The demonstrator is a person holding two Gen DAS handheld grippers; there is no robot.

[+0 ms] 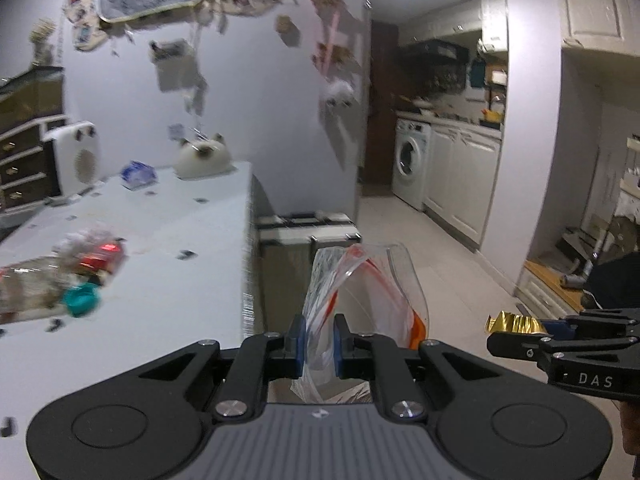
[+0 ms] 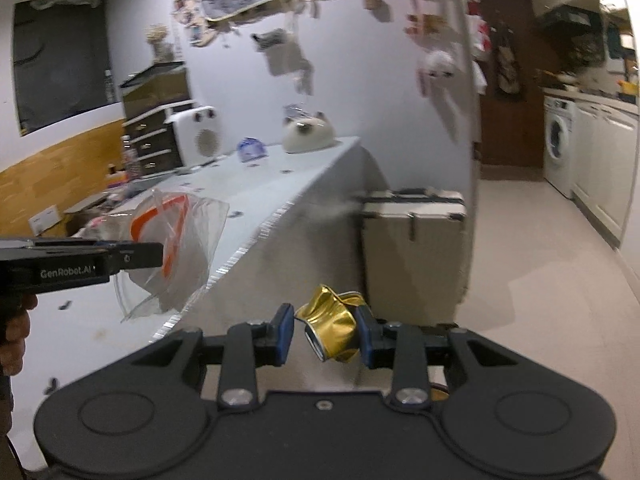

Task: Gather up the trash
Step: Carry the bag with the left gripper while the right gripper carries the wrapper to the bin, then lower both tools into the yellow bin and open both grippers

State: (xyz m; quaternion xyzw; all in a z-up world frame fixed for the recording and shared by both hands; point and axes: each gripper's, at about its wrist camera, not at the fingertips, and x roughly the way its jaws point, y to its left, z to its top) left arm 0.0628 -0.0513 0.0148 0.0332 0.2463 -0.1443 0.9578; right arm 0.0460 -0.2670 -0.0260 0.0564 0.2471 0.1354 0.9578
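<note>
a long white table (image 1: pixel 192 216) runs along the left wall. at its far end sits a cream cat-shaped ornament (image 1: pixel 204 157), with a white speaker-like box (image 1: pixel 78 156) to its left. just past the table's right edge stands a pale trunk (image 2: pixel 414 240) on the floor. far right, a washing machine (image 1: pixel 411 160) sits beside white cabinets (image 1: pixel 464 178).
</note>
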